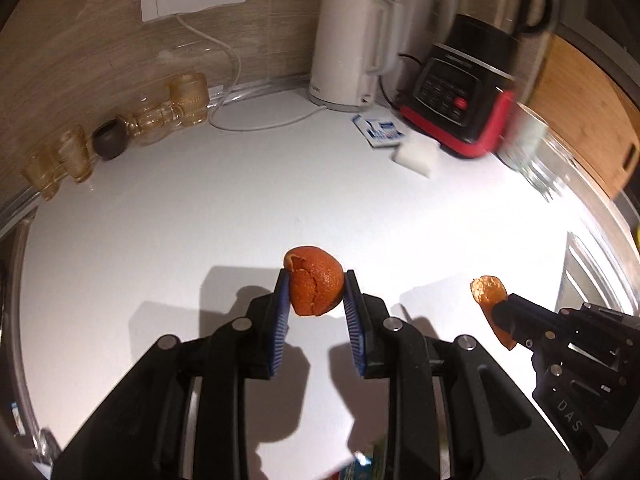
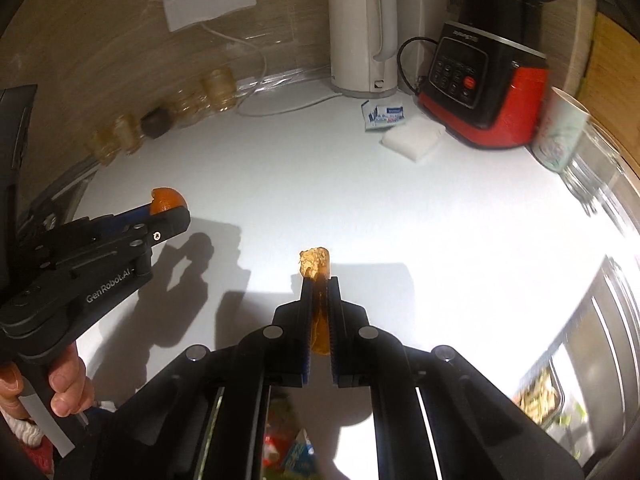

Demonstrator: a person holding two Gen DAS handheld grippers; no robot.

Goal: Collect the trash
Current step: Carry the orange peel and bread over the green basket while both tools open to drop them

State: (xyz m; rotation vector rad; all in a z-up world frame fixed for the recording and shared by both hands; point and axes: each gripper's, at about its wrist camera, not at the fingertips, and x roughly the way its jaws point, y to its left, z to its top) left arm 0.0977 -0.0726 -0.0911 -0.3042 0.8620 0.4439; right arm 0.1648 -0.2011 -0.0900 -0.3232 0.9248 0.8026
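1. Left wrist view: looks forward along its fingers (image 1: 280, 312), low over the white counter (image 1: 200, 208), facing the back wall.
2. Right wrist view: same heading, just right of it.
3. Shared: kettle (image 1: 346, 46) (image 2: 362, 36), blender (image 1: 460, 92) (image 2: 480, 84) beyond the fingers.

Table (image 1: 200, 208) blown out to glare on my right, hard tool shadows fall left, fisheye bends edges, right rim motion-blurred.

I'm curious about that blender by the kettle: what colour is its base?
Black on top with a red lower base and red button; clearest in the right wrist view.
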